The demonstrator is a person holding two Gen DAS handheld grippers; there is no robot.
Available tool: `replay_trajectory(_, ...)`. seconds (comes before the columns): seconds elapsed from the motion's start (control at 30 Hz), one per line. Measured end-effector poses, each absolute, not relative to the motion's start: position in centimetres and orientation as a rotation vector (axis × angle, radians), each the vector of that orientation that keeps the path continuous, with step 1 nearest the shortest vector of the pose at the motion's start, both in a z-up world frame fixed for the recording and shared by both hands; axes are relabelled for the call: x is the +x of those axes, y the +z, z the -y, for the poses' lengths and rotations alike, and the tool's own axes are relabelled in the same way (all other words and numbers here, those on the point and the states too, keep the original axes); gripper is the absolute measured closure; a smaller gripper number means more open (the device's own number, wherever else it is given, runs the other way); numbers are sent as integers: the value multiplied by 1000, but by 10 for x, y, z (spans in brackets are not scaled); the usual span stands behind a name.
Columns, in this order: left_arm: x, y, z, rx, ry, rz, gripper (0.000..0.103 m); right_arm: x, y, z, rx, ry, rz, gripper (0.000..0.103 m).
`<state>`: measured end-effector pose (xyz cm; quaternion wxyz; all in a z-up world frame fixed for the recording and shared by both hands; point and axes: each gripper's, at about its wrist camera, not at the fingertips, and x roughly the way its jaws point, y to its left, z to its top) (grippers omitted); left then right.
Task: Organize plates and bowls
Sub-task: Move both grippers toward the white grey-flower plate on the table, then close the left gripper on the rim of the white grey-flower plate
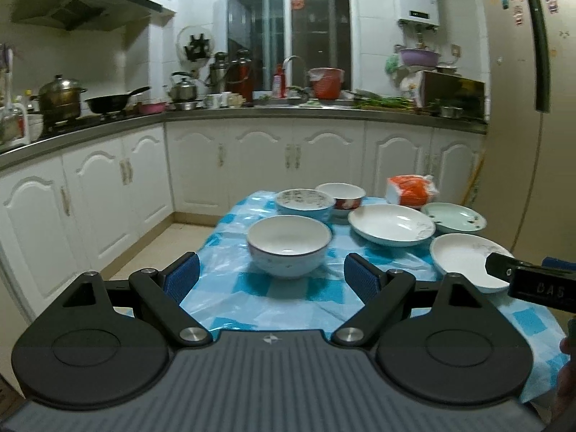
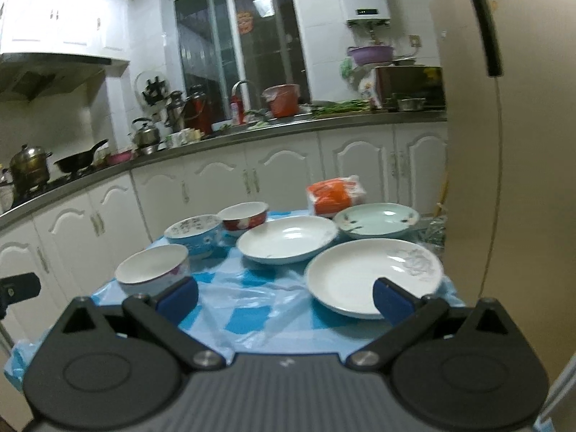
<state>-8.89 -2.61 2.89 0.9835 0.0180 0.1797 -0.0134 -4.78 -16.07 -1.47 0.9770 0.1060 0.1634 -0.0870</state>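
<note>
Three bowls grouped on the left of the bench [image 1: 230,309] and three plates on the right, laid out singly, probably so each can be lifted and stacked by kind. Left claw [image 1: 270,279] spread wide and empty, lined up just short of the near white bowl [image 1: 288,244], which sits between and beyond its pads. Right claw [image 2: 284,297] likewise spread and empty, right pad [image 2: 390,300] over the near rim of the near white plate [image 2: 360,273].

Bare cloth [image 2: 252,309] lies open ahead; near bowl [image 1: 288,244] and near plate [image 2: 370,273] flank it.
</note>
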Motion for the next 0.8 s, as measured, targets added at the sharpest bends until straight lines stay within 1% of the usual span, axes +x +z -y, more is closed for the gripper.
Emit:
replay_trajectory(0.37, -56, 7, 37, 2, -238, -414, 0, -51, -31, 207, 285, -279, -305, 1)
replay_trajectory(0.8, -17, -12, 75, -62, -474, -491, 0, -36, -50, 275, 379, -355, -364, 1)
